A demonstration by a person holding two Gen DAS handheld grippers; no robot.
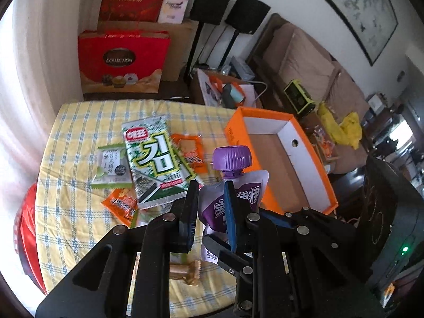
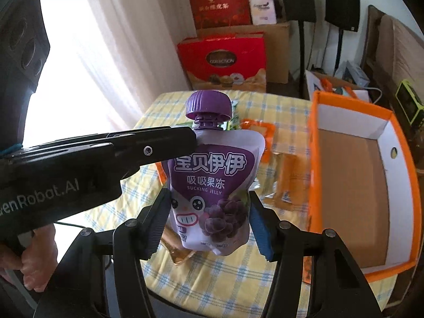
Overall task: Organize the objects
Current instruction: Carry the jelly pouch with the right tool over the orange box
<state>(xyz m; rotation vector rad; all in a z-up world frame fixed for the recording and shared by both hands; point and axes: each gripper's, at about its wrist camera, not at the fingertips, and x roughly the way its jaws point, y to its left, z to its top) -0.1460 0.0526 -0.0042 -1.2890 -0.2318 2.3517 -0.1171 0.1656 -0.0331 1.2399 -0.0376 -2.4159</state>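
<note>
A purple jelly pouch (image 1: 251, 190) with a purple screw cap hangs upright above the yellow checked tablecloth (image 1: 79, 212). My left gripper (image 1: 210, 188) is shut on it, pinching its upper edge just under the spout. In the right wrist view the same pouch (image 2: 212, 169) faces me, and the left gripper (image 2: 192, 139) reaches in from the left. My right gripper (image 2: 208, 194) is open, with the pouch's lower half between its pads; they stand at its side edges and the pouch looks flat. An orange box (image 2: 312, 159) with a brown floor and nothing in it lies to the right.
On the cloth lie a green seaweed packet (image 1: 153, 156), orange snack packets (image 1: 189, 153), a green-white packet (image 1: 112, 167) and a gold-wrapped sweet (image 1: 185, 273). Red gift bags (image 1: 122, 61), cardboard boxes and speaker stands (image 1: 212, 2) stand beyond the table. A hand (image 2: 39, 259) holds the left gripper.
</note>
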